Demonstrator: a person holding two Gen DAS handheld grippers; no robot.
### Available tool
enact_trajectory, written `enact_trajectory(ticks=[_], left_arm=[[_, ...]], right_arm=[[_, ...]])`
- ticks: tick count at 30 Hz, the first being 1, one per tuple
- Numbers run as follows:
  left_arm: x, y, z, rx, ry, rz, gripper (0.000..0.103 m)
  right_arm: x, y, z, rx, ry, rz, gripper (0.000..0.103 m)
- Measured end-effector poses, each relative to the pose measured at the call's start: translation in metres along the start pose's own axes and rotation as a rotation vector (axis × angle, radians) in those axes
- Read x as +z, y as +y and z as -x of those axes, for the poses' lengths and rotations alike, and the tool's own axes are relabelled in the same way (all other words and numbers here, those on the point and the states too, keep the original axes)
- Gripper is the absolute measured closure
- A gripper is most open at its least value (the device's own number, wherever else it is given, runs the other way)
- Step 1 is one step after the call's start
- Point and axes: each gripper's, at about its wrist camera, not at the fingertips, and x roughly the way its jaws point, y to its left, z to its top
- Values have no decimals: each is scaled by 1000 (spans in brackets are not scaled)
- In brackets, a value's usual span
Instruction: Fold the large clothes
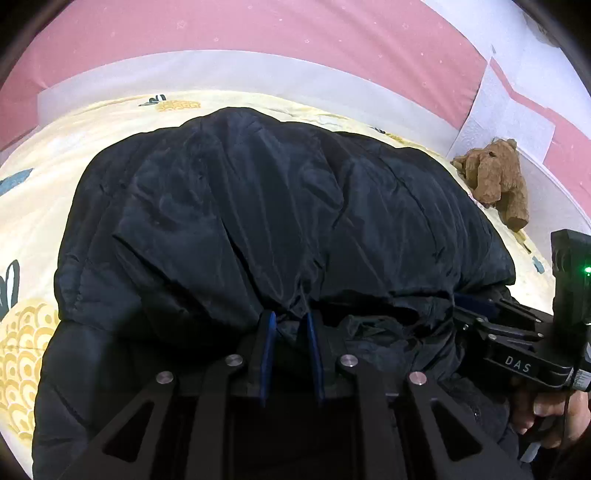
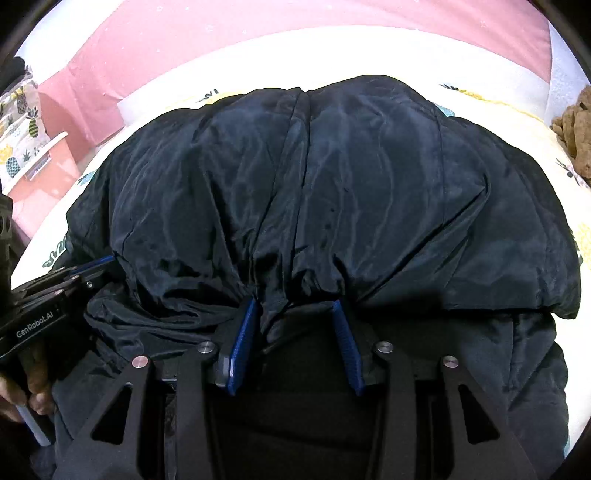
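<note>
A large dark puffy jacket [image 1: 258,221] lies spread across a bed covered by a cream sheet [image 1: 33,221] printed with yellow pineapples. Its near hem is gathered and lifted over the part of the coat below.

The left gripper [image 1: 290,321] has its jaws drawn close together, pinching a bunch of the jacket's hem between the blue pads. The right gripper [image 2: 295,314] also has fabric of the hem bunched between its blue fingers; its jaws stand wider apart, with the cloth touching the left pad, so it is hard to tell whether the grip is firm.

Each gripper shows at the edge of the other's view, side by side along the same hem. A brown stuffed bear [image 1: 496,181] sits on the bed's far right, just beside the jacket, against a pink wall [image 1: 258,29].
</note>
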Motion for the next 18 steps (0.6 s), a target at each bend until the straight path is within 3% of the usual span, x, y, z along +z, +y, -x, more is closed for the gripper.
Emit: enact_trajectory(ticks=[5,9,14,18], left_arm=[[2,-5,7,9,5,-5,85],[2,-17,49,14,-34,-36,85],[-22,-34,102,32,-83,-77,85],[-59,-39,142,37,-95,-69,82]], right_arm=[[1,-6,23,12,-7,-29,59],[-8,-4,72,-5,-74,-16,59],[-44,2,125,-7,-119,-15,56],[-87,4,158,-13,-139,-45,50]])
